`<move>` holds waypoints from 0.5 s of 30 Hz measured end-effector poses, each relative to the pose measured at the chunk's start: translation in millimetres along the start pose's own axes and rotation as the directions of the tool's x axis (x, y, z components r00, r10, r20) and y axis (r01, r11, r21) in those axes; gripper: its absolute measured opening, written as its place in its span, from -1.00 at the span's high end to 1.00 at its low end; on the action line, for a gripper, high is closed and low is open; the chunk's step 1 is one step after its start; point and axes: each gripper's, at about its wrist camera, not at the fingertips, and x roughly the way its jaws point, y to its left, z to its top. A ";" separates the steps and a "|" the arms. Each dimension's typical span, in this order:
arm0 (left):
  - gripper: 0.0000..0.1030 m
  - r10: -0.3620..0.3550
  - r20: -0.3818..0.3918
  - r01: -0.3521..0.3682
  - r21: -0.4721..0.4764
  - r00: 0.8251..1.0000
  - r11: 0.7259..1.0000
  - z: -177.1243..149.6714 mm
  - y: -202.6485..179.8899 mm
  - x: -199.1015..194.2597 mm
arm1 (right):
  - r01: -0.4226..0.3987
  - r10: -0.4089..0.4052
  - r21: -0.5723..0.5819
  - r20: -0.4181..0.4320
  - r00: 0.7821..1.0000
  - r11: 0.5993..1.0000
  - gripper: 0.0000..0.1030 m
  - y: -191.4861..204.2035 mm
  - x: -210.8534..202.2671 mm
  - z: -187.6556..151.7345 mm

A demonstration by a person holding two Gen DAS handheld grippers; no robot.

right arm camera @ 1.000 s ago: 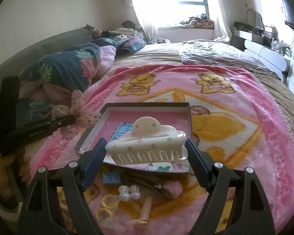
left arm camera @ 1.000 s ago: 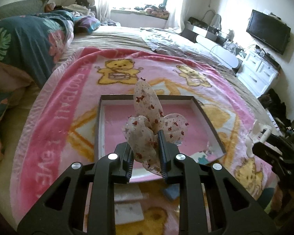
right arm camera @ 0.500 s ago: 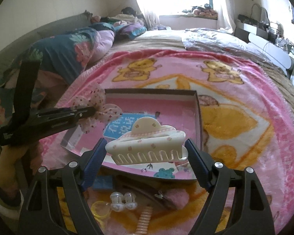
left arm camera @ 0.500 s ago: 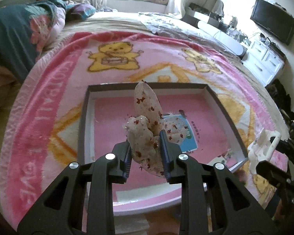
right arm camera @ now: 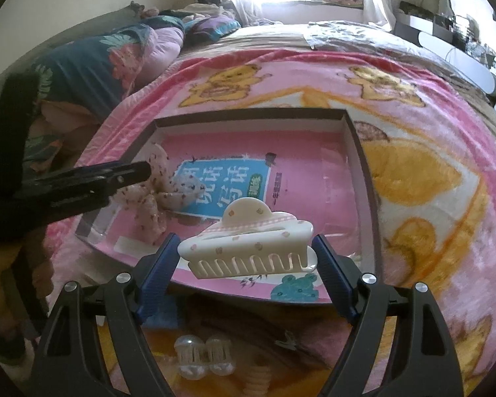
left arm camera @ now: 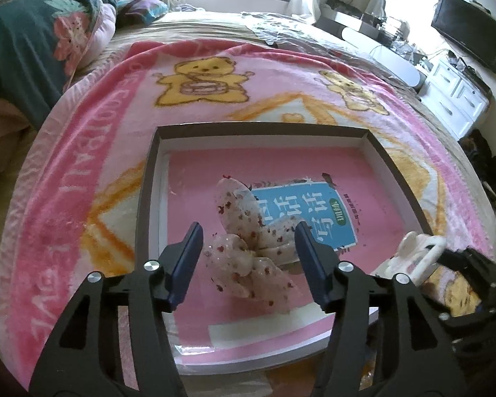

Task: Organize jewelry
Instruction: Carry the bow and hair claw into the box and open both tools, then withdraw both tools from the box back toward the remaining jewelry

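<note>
The left tool (left arm camera: 248,258) is wide open; the dotted fabric bow (left arm camera: 248,248) lies loose between its fingers, inside the pink tray (left arm camera: 393,162). The right tool (right arm camera: 246,264) grips the cream hair claw (right arm camera: 248,248) by both ends, above the tray's near edge.

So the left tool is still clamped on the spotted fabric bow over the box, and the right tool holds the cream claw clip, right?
Not quite. The left tool is open: in the left wrist view its fingers stand apart on either side of the spotted fabric bow, which lies loose in the box. The rest holds: the right tool is shut on the cream claw clip.
</note>
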 end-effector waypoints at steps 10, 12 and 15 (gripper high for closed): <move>-0.50 0.013 0.037 -0.013 -0.018 0.999 1.000 4.5 1.1 -26.8 | 0.024 -0.024 0.002 0.023 0.999 1.000 -0.73 1.1 -4.4 -7.6; -0.59 0.012 0.044 -0.011 -0.023 0.999 1.000 5.8 1.0 -31.8 | 0.032 -0.032 0.002 0.045 0.998 0.999 -0.79 -0.3 -14.9 -8.3; -0.76 0.019 0.054 -0.018 -0.033 0.998 0.999 6.5 0.6 -44.0 | 0.045 -0.045 0.009 0.092 0.995 0.999 -0.84 -5.1 -36.5 -8.4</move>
